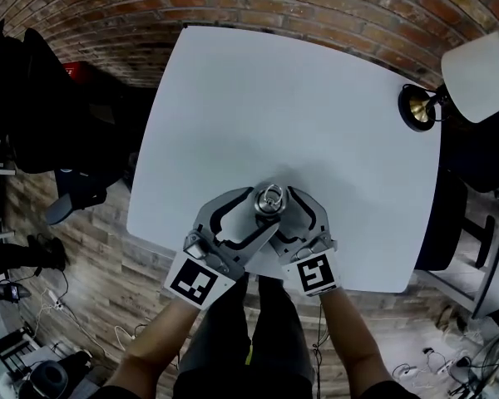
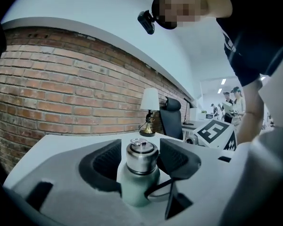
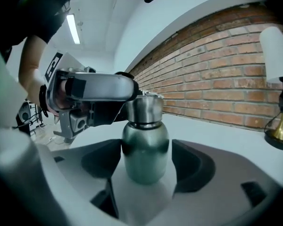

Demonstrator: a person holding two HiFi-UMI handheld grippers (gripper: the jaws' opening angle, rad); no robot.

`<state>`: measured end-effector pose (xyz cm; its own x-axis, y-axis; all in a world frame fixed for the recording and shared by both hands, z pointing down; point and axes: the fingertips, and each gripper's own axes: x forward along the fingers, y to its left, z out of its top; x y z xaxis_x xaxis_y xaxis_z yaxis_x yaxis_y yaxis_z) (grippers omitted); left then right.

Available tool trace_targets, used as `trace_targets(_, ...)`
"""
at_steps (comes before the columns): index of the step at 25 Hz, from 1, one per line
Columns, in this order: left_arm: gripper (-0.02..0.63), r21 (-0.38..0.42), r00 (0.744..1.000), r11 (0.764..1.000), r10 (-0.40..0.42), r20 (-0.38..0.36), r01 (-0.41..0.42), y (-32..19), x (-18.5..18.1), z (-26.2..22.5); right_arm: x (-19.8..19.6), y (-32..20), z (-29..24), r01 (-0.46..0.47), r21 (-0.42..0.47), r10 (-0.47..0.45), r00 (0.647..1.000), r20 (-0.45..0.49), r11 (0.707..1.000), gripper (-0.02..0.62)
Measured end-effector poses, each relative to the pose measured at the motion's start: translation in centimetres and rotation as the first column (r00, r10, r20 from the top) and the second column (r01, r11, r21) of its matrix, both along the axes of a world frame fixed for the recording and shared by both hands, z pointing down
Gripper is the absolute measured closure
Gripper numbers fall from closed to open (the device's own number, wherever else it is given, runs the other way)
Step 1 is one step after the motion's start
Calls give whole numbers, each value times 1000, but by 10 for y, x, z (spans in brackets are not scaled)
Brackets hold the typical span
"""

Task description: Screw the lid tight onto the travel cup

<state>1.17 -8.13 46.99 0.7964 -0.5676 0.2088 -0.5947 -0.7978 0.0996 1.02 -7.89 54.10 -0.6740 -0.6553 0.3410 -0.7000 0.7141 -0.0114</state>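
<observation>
As the lidded travel cup (image 1: pixel 269 201) stands upright, left tool (image 1: pixel 251 214) and right tool (image 1: pixel 287 214) gape around it.

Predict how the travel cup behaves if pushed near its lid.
The travel cup looks metal, so probably rigid. Smooth rounded body: likely slippery. Upright and taller than wide on the table, so a push at the lid may tip it.

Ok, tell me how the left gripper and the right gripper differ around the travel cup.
The left gripper sits higher, its jaws flanking the steel lid; the right gripper sits lower, flanking the wider pale green body. In the head view the left gripper reaches the travel cup from the lower left, the right gripper from the lower right. Both are open, the cup upright on the white table between their jaws.
</observation>
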Motion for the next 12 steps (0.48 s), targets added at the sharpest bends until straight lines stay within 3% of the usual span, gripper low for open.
trace_targets(2, 353, -7, 1000, 1000, 3, 2, -3, -4, 5, 5, -4, -3, 3, 4, 9, -4, 1000, 10, 1000, 285)
trace_targets(6, 351, 95, 998, 994, 55, 33, -58, -12, 14, 1, -6, -8, 0, 11, 43, -13, 999, 43, 999, 284)
trace_targets(12, 374, 102, 999, 995, -7, 41, 3, -16, 18, 5, -4, -8, -1, 59, 71, -62, 997, 41, 996, 284)
